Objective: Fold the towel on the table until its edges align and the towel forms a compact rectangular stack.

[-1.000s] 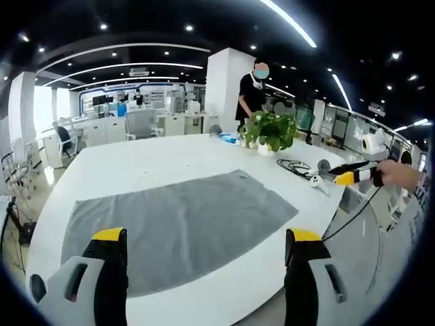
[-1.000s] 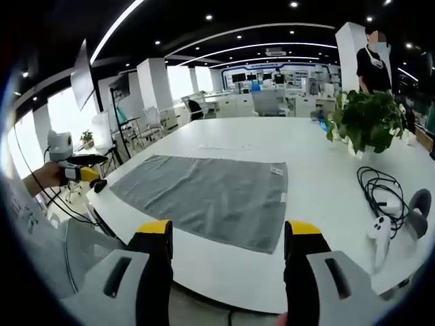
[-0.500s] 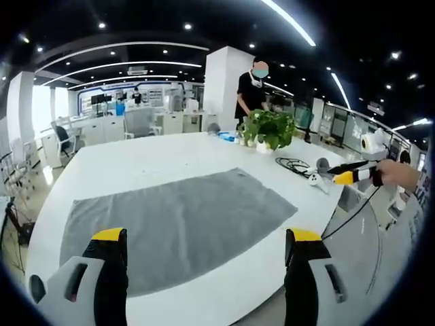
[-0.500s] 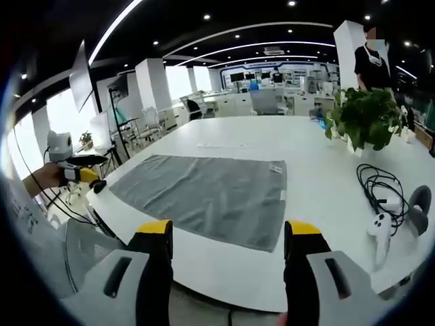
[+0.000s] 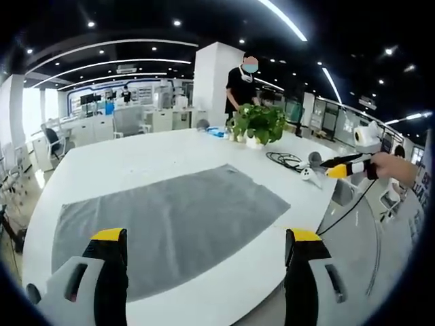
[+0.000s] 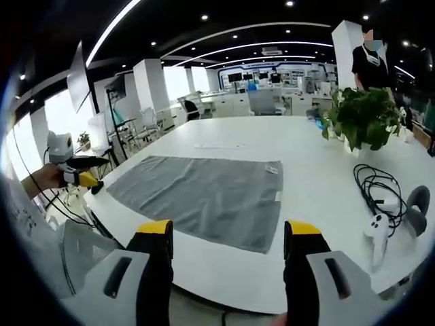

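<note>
Holding both tools off the near edge of the white worktop (image 5: 170,153), we see the grey towel (image 5: 170,221) lying flat and unfolded on it, spread wide, one long edge near the worktop's front rim. Left hand-held gripper (image 5: 204,261): jaws wide apart, yellow tips, nothing between them, above the towel's near edge in the left gripper view. Right hand-held gripper (image 6: 228,255): jaws equally wide, empty, off the worktop edge, towel ahead between the jaws in the right gripper view. Towel has a small white tag at its far right corner in that view. Potted plant (image 6: 363,119) stands well beyond the towel, a person (image 5: 241,85) in dark clothes behind it. Black cable (image 6: 374,187) coiled right of the towel, white controller (image 6: 375,232) just beside it. We also spot the other gripper held at each view's side.
</note>
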Motion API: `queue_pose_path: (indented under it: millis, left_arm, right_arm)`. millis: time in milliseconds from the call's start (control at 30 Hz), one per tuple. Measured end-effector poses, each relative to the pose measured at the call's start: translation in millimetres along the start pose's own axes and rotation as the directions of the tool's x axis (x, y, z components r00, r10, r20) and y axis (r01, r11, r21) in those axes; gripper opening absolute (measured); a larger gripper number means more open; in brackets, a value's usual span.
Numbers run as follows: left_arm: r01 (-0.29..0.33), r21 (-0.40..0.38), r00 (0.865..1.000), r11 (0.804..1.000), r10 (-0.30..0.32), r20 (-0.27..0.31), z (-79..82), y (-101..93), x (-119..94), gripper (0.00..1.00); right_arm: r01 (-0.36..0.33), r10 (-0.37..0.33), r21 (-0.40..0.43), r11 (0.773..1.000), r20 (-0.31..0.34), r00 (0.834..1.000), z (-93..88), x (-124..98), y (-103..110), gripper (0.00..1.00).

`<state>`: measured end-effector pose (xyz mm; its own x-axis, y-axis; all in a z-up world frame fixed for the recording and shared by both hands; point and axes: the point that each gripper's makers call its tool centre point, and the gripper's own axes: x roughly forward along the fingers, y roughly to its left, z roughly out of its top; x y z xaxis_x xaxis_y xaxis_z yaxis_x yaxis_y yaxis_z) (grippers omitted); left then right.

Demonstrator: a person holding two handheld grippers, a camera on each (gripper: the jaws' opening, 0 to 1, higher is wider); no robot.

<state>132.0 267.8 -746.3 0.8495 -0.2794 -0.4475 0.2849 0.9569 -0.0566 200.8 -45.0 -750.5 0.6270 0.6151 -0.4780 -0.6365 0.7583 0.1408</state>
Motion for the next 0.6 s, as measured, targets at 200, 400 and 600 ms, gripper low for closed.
queue_pose_path:
  millis: [200,400,600]
  left_arm:
    - [0.055,0.026,0.998,0.998,-0.054,-0.011,6.1,-19.0,16.4,1.00]
    - [0.102,0.051,0.995,0.993,-0.102,-0.010,14.8,-39.6,33.9,1.00]
    - [0.154,0.067,0.988,0.986,-0.154,-0.007,20.5,-67.1,51.4,0.99]
  right_arm:
    - [0.005,-0.005,-0.005,1.000,0.004,1.000,7.5,0.1,-8.3,0.65]
    - [0.000,0.000,-0.031,1.000,0.004,1.000,16.4,3.3,-23.1,0.65]
    - [-0.005,0.005,-0.042,0.999,0.009,1.000,24.5,5.4,-33.8,0.64]
